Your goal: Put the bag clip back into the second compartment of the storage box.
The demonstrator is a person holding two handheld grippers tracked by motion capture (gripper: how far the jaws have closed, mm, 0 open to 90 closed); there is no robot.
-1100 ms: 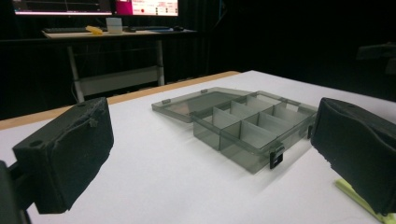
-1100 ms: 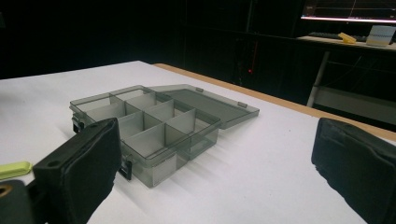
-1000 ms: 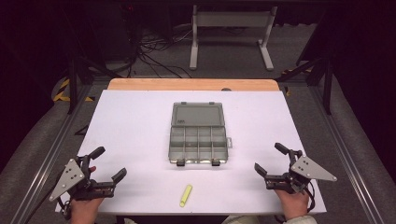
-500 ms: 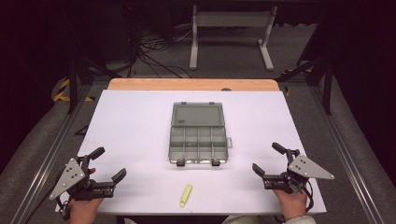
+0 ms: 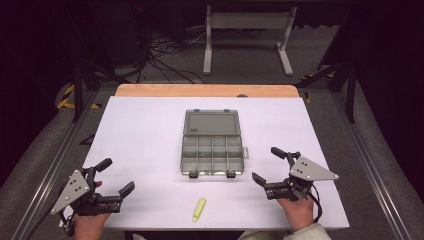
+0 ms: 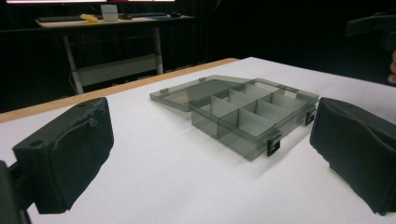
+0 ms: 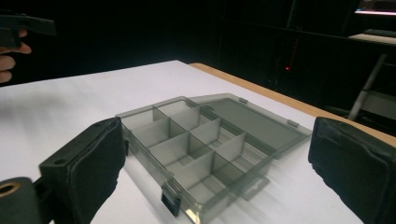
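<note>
With both tools idle at the near edge of the table (image 5: pixel 150 125), I held the left gripper (image 5: pixel 111 176) with its jaws spread wide and nothing between them; the left gripper view showed only bare white surface between the two black pads (image 6: pixel 70 154). The right gripper (image 5: pixel 272 165) was likewise wide and empty, just beside the near right corner of the organiser box (image 5: pixel 212 155).

The box sat at the middle of the table, lid (image 5: pixel 210 122) laid flat away from me, its divided compartments empty as far as I could see. A yellow marker (image 5: pixel 199 209) lay on the table nearer to me than the box, between the two grippers and apart from both.

I judged the step in hand to be the approach to the yellow marker, for placing in a compartment. Recommended procedure:

1. Use whichever gripper reaches with less wrist rotation; the marker lay slightly closer to the right one.
2. Turn the jaws across the marker's short axis, not along its length.
3. Lower until both pads straddle the barrel, then close at mid-length so it does not pivot.
4. Keep the other gripper clear of the box latches (image 5: pixel 231 174).

The marker was round-bodied, so I expected it to roll if nudged by one pad first.
</note>
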